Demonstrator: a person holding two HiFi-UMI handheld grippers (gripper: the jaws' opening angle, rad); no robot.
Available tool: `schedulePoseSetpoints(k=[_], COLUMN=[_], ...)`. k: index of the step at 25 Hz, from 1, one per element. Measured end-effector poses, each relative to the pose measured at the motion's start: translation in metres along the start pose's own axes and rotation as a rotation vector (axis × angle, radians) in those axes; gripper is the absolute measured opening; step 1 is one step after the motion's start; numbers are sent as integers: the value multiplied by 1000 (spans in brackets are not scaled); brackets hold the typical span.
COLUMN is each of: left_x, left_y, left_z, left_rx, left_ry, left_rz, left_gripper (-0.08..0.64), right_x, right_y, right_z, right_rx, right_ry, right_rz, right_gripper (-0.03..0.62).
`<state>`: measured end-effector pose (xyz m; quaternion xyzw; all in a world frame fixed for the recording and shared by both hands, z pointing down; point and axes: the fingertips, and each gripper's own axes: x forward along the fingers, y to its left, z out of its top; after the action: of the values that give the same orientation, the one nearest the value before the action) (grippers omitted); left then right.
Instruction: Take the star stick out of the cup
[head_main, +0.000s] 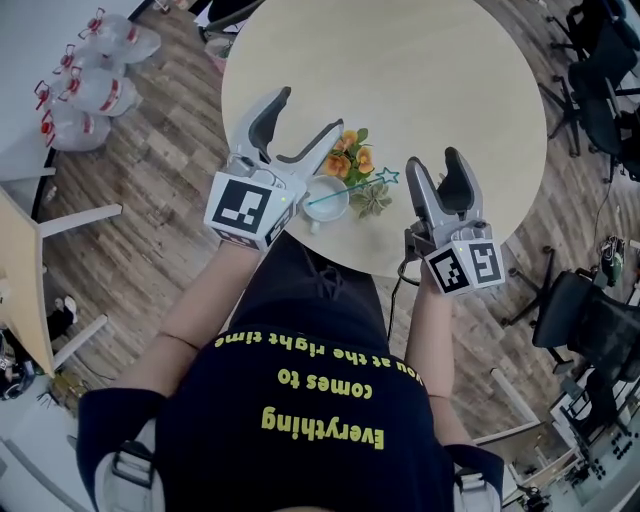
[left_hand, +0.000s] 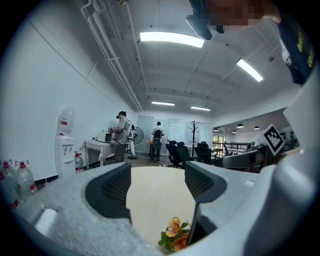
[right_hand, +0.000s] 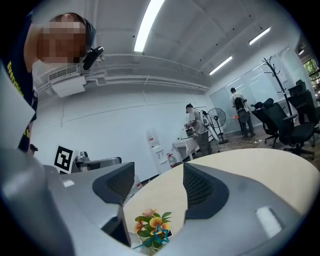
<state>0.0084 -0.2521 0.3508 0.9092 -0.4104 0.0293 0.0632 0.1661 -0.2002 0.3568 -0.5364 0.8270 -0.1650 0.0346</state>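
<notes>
2 tongs are held low over 1 round pale bench (head_main: 400, 70), 1 in each hand, and each carries 1 cube with square black-and-white markers at its rear. The left tongs (head_main: 310, 110) stand released, their 2 jaws spread wide, and the left gripper view shows only bare bench top between them. The right tongs (head_main: 441, 172) are released too, jaws apart and gripping nothing. Near the bench edge closest to the person sits 1 white cup (head_main: 335, 205), between the 2 tongs and nearer the left pair. 1 teal star stick (head_main: 350, 190) stands in that cup, leaning out over the rim toward the right tongs, with its 1 outlined star at the upper end. Neither pair touches the stick or the cup. Just behind the cup is 1 small bunch of orange flowers (head_main: 350, 155) with green leaves, and 1 paler green sprig (head_main: 372, 198) lies just beside it under the star. In the right gripper view the star shows low between the jaws, in front of the flowers. On the wooden floor (head_main: 170, 150) beyond the bench lies a cluster of clear water jugs (head_main: 95, 75) with red caps, too bunched to count. The left gripper view shows 2 people (left_hand: 121, 135) standing far back and 1 water dispenser (left_hand: 65, 145) against the white wall.
</notes>
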Motion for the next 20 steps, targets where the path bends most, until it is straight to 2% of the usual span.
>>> schedulePoseSetpoints(k=[11,20], left_x=[4,4], left_y=[-13,-12], left_z=[-39,-58], left_rx=[-18,-36], left_ry=[80,125], left_rz=[-22,-21], left_gripper=[336,336], right_x=[8,20], right_y=[-17,-15], right_z=[-79,-130], right_rx=[130,238], right_ry=[146,242], right_rz=[38,110], right_gripper=[309,265])
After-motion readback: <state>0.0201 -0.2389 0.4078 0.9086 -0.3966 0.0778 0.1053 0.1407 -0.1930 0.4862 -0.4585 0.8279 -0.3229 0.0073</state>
